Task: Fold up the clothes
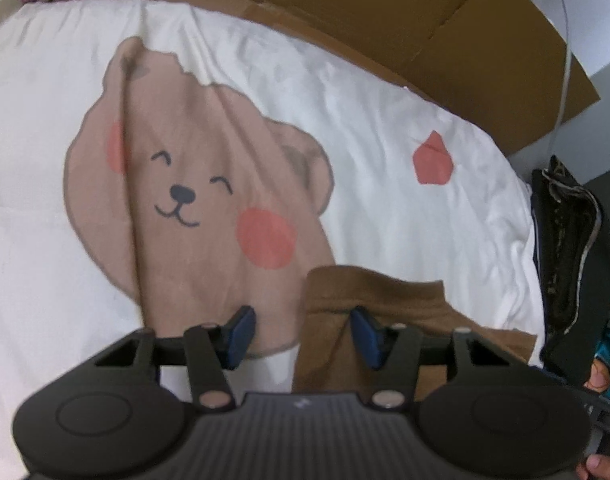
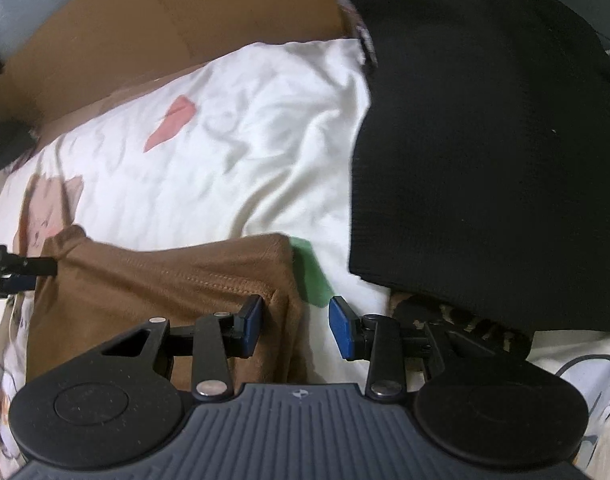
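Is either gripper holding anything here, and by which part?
Nothing is held. The left gripper and right gripper are open, each straddling an edge of the folded brown fabric garment.

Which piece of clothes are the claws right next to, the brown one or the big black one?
The brown garment. Both open claws, left claw and right claw, sit at its edges; the black garment lies farther off, untouched.

A white bed cover (image 1: 385, 92) spreads across the bed, printed with a smiling brown bear (image 1: 193, 196) and a pink heart-like patch (image 1: 433, 160); flattened brown cardboard (image 1: 445, 28) lies along its far edge; a white cable (image 1: 567, 52) crosses the cardboard; a green print (image 2: 313, 272) shows on the cover; dark bags (image 1: 565, 248) sit beside the bed.
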Tool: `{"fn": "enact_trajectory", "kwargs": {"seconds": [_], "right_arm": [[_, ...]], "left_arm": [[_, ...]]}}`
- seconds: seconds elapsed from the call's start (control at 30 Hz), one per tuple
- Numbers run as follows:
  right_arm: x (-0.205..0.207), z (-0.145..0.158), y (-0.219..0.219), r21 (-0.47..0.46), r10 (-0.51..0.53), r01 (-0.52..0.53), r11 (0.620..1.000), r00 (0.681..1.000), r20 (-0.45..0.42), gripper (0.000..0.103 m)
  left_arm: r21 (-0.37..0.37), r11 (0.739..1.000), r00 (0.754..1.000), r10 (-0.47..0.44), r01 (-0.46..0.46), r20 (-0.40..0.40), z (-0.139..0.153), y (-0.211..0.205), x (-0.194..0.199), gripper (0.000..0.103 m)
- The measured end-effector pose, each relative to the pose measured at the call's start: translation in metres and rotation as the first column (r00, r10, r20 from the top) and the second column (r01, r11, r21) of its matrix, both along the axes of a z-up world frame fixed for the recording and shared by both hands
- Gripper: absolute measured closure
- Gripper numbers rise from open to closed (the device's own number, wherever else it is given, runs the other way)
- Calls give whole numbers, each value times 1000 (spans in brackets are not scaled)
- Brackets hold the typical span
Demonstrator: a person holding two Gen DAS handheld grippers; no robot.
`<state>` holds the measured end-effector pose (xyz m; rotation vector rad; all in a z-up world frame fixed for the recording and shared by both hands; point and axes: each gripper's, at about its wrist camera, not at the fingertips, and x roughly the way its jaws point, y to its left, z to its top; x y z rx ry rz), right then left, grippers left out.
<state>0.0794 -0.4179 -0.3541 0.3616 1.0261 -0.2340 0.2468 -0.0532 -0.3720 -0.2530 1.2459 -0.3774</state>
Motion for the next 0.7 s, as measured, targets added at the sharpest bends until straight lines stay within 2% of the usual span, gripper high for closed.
{"fn": "enact_trajectory", "kwargs": {"seconds": [0.27,0.4,0.7], "right_arm": [[-3,4,-1,-19,-21,22,1000,1000,16,60],[-16,20,4,-8,-2,3,1000,999,43,60],[-51,14,17,54,48,-47,997,999,-20,60]], "left_arm": [[-9,1000,1000,19,-19,5,11,8,0,47],[-43,999,1000,26,-26,-17,18,17,-10,47],[-56,998,998,-17,13,-59,24,27,-54,47]]}}
